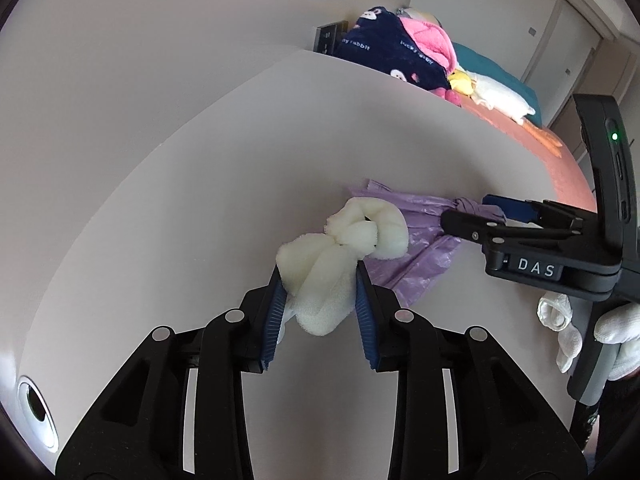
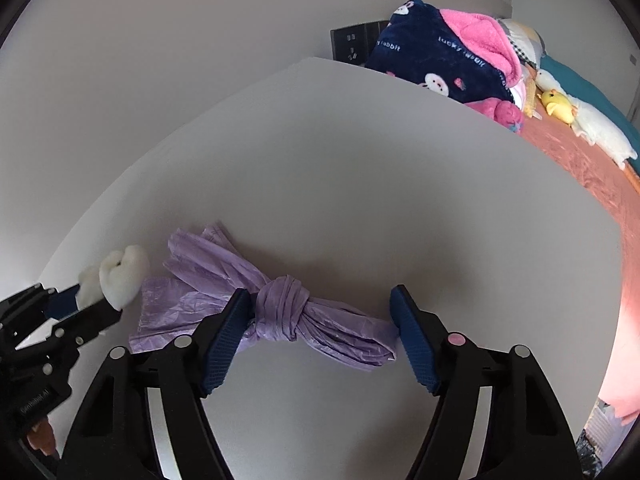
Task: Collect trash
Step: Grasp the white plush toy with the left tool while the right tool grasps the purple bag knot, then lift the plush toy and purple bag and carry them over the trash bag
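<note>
- The left claw (image 1: 318, 280) is clamped on a crumpled wad of white foam (image 1: 320, 280), its ribbed blue pads (image 1: 365, 300) pressing the lower lobe from both sides.
- The foam's upper lobe curls over the near edge of a knotted lilac plastic bag (image 2: 280, 312) that lies flat on the pale grey bench (image 2: 340, 200).
- The right claw (image 2: 320, 312) straddles the bag with its jaws apart; one blue pad (image 2: 224, 340) sits against the bag beside the knot, the other just touches the bag's bunched end, so whether it is gripping cannot be told.
- In the left wrist view the right claw reaches in from the right, its tips at the bag's knot, and a hand in a white glove (image 1: 616, 332) holds its grey handle.
- Behind the bench stands a bed with a salmon-pink cover (image 2: 592, 168), carrying a navy fleece blanket with rabbit prints (image 2: 440, 64), a bright pink fleece (image 2: 484, 36), a yellow plush duck (image 2: 558, 105) and a white plush toy (image 2: 600, 132).
- A dark wall socket panel (image 2: 352, 46) sits on the wall beyond the bench's far corner.
</note>
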`<state>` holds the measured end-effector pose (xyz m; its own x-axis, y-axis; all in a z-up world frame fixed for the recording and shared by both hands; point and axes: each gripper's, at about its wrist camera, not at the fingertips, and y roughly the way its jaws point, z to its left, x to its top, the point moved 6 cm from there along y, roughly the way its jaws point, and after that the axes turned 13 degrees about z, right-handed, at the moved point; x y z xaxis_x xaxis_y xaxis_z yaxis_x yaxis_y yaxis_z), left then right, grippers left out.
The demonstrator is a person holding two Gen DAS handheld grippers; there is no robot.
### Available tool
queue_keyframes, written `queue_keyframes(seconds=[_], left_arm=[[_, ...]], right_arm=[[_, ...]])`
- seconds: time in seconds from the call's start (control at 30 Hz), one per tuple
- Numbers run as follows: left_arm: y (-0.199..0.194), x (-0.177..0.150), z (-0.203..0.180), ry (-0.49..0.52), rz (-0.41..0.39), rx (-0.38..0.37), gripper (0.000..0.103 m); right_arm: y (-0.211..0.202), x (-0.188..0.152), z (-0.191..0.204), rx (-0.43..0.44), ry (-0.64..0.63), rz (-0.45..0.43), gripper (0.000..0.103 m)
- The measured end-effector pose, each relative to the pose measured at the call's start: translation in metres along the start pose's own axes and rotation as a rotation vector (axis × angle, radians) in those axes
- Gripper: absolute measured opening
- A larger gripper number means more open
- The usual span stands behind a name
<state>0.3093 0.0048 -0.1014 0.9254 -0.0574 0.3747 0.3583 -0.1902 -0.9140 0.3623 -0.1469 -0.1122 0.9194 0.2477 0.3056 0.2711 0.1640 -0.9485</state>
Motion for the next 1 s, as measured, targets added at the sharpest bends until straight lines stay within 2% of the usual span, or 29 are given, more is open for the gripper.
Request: queue_keyframes(seconds=[0.03, 0.07, 0.1, 0.17, 0.6, 1.0], left_arm=[[-0.001, 0.001, 0.0, -0.001, -0.003, 0.001, 0.033], [-0.002, 0.001, 0.0, -0.002, -0.006, 0.002, 0.033], [-0.003, 0.001, 0.0, -0.002, -0.007, 0.002, 0.033], [-0.004, 0.001, -0.002, 0.003, -0.009, 0.004, 0.033], [-0.009, 0.0, -0.022, 0.037, -0.025, 0.019, 0.03], [-0.028, -0.032, -0.054, 0.046, -0.049, 0.006, 0.03]], right_arm=[[0.0, -0.001, 0.0, -0.017, -0.003, 0.003, 0.054], [-0.001, -0.002, 0.0, -0.031, -0.007, 0.006, 0.036], [-0.002, -0.004, 0.0, -0.031, -0.006, 0.01, 0.028], [-0.003, -0.007, -0.002, -0.026, 0.007, 0.018, 0.022], [-0.027, -0.042, -0.024, 0.029, 0.099, 0.013, 0.021], [-0.063, -0.079, -0.046, 0.054, 0.095, -0.017, 0.021]])
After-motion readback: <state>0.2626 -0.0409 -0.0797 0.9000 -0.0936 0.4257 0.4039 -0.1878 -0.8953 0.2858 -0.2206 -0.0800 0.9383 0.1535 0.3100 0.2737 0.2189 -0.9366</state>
